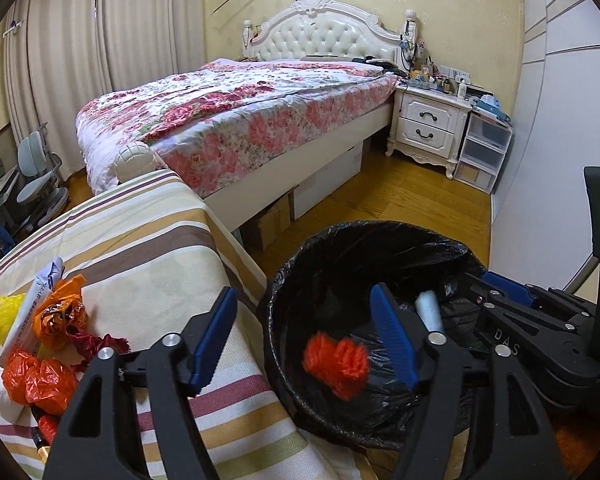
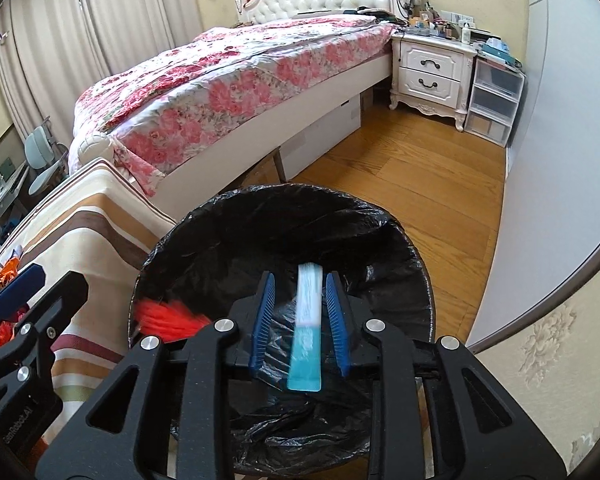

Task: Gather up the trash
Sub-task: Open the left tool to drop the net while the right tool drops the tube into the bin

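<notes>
Left wrist view: the left tongs (image 1: 304,344) stand spread wide over the near rim of the bin (image 1: 284,280), which is lined with a black bag, and nothing is pinched between them. An orange crumpled wad (image 1: 336,364) shows blurred inside the bin between the two blue pads, touching neither, so I judge it to be dropping in. The step in hand looks like the release of trash into the bin. To the left, on the striped cover (image 1: 148,248), a heap of trash waits: I count one yellow wad (image 1: 2,316), two orange plastic wads (image 1: 36,376), a dark red scrap (image 1: 96,344) and a white printed wrapper (image 1: 40,292); more may lie hidden under the tongs' frame. The right tongs (image 1: 512,292) reach in from the right edge, over the bin. Right wrist view: the right tongs (image 2: 300,320) are a little apart above the middle of the bin, and one white-and-turquoise tube (image 2: 306,328) lies blurred in the gap between the pads; neither pad seems to press on it, so it appears to be let go and falling. The orange wad shows as a red-orange streak at the bin's left wall. The next move, as I judge it, calls for both hands to swing left to the heap and pinch single pieces, soft and crumpled, that may spring loose.
</notes>
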